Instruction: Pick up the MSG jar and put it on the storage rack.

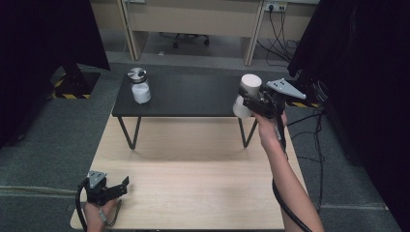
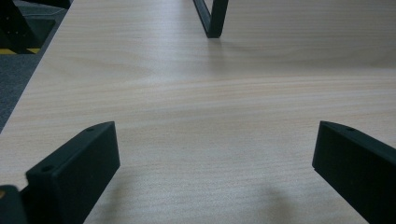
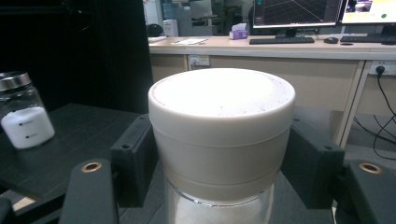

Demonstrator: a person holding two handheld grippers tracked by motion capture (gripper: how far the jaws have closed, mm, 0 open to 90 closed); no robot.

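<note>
- Seen from the high view, the right hand-held gripper (image 1: 247, 100) holds a clear glass jar with a wide cream-white lid (image 1: 247, 92) above the right end of the low black table (image 1: 193, 99), its jaws clamped on either side just under the lid. A second glass jar with a shiny metal lid (image 1: 139, 86), partly filled with white powder, stands on the left end of that table, well apart. The left hand-held gripper (image 1: 121, 186) rests at the near left corner of the pale wooden table (image 1: 193, 169).
- In the left gripper view, the two black jaws stand wide apart with nothing between them, only bare wood grain (image 2: 210, 116) ahead.
- In the right gripper view, the jaws press the cream lid (image 3: 222, 130) at its skirt from both sides, and glass shows below.
- Handling, as I judge it: the jar is rigid and breakable, its glass smooth and likely slippery, and the contents add weight low down. The lid's band gives the pads a firmer hold than bare glass, but if the lid is loose the body could drop, so keep it upright.
</note>
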